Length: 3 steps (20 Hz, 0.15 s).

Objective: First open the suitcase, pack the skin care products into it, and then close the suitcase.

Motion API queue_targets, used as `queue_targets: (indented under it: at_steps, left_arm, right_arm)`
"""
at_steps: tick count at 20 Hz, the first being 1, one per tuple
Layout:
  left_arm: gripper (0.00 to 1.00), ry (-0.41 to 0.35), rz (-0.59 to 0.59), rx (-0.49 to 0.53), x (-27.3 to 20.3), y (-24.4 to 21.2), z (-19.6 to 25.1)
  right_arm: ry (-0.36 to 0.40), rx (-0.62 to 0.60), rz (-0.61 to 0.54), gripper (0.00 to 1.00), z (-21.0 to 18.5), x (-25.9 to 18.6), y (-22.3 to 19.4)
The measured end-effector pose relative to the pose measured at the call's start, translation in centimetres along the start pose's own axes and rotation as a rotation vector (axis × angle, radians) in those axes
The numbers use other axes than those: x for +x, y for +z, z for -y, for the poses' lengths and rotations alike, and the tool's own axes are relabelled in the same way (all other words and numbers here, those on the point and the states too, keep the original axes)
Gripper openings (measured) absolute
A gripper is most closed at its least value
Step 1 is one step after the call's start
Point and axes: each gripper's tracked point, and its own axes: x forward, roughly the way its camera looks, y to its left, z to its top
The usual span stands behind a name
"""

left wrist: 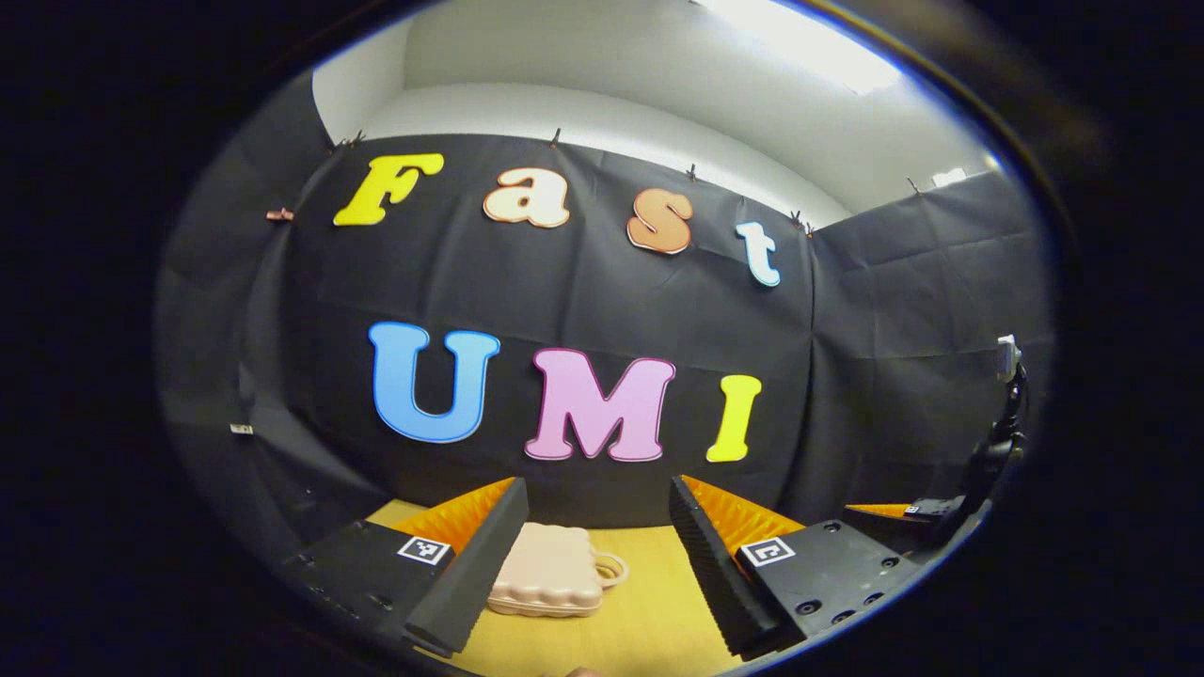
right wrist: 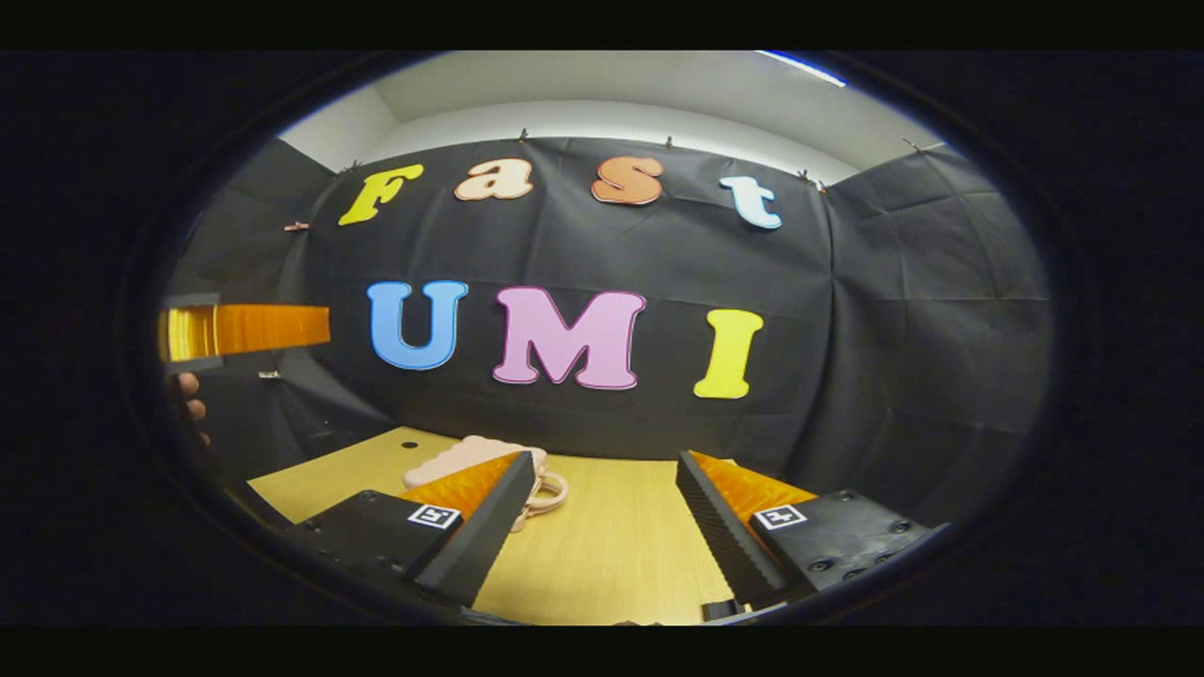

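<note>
in the left gripper view the left gripper (left wrist: 594, 564) is held above the wooden table (left wrist: 649, 611), and its two fingers stand wide apart with nothing between them. the small pink suitcase (left wrist: 550, 569) lies flat on the table, closed, in the gap between the fingers but farther away, not touching them. it is closer to the left finger, which covers a part of its left side. its handle (left wrist: 611, 569) points to the right. at the far right edge of this view the tip of the right gripper (left wrist: 889, 511) shows, with a dark mount rising behind it.

in the right gripper view the right gripper (right wrist: 602, 527) is also wide open and holds nothing. it hangs over the table (right wrist: 611, 555) too. here the suitcase (right wrist: 461, 458) sits to the left, partly behind the left finger of this gripper, and the handle (right wrist: 550, 494) comes out to the right of that finger. at the left edge of the same view, higher up, one finger of the left gripper (right wrist: 245, 329) shows, and under it some fingertips of the hand (right wrist: 191, 395) that holds it. from this view i cannot tell how far that gripper is open.

behind the table hangs the black cloth wall (right wrist: 894, 329), and above it a white ceiling (left wrist: 658, 66) with a bright light.
</note>
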Motion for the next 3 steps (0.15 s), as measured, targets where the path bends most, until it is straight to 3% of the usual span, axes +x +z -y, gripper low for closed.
queue_targets:
  at_steps: [3]
  left_arm:
    - [0.96,-0.014,-0.009,0.087,-0.65,-0.22,0.92]
  right_arm:
    - [0.004,0.016,0.029,0.97,-0.3,-0.61,0.98]
